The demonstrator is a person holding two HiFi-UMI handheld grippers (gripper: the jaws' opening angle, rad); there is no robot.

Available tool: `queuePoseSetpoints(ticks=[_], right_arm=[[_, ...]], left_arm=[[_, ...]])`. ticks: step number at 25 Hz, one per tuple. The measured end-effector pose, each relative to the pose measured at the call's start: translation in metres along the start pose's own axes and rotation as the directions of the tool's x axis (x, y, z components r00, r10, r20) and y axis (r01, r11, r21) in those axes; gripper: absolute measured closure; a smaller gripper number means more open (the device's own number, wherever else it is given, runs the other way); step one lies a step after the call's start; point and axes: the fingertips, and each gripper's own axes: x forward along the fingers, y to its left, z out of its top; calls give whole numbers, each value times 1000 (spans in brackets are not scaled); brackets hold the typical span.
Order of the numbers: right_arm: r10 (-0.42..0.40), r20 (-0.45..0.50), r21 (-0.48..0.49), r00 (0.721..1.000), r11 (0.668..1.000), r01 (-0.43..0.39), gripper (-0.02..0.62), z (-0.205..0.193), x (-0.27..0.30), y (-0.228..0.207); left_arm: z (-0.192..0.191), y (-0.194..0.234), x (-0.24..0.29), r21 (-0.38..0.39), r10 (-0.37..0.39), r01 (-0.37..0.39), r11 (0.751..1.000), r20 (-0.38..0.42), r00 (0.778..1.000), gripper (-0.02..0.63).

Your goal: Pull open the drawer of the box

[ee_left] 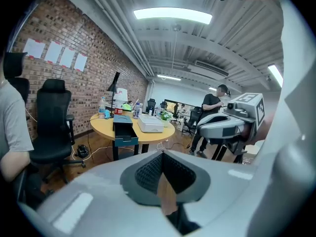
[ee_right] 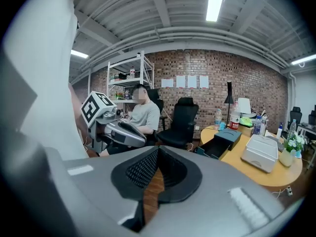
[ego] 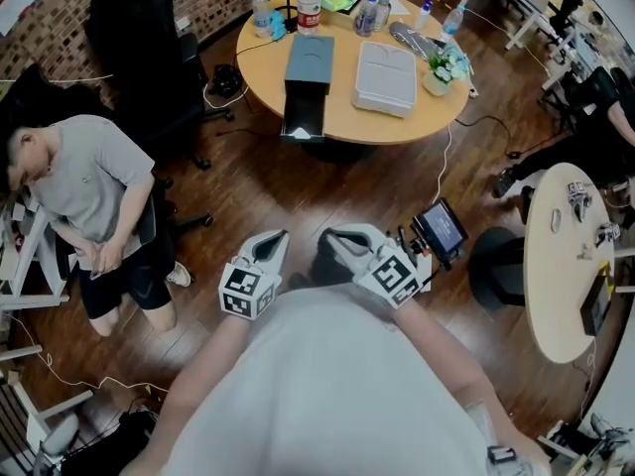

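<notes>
Left claw (ego: 281, 236) was closed and empty; right claw (ego: 332, 236), just beside it, likewise. Well apart, on the far round counter (ego: 260, 67), stood the box (ego: 310, 60), its drawer (ego: 303, 117) already jutting nearward. Drawer looked stiff, light, probably easy-sliding; its front edge seemed the place to grip.

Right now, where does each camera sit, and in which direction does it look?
Head view: on the person's head, looking steeply down at the round table; torso, arms, left gripper and right gripper show.
Left gripper view: on the left gripper, facing the box; its shut jaws show.
Right gripper view: on the right gripper, facing the brick wall; its shut jaws show.
Shared: all show the box, drawer open.
</notes>
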Motion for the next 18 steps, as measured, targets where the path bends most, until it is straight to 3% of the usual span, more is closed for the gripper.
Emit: queuePoseSetpoints(ticks=[18], right_arm=[[-18,-59,-3,998,1000,18,591,-18,3,5]], left_arm=[[-17,-6,0,-13,-39,39,999,-23,999,600]])
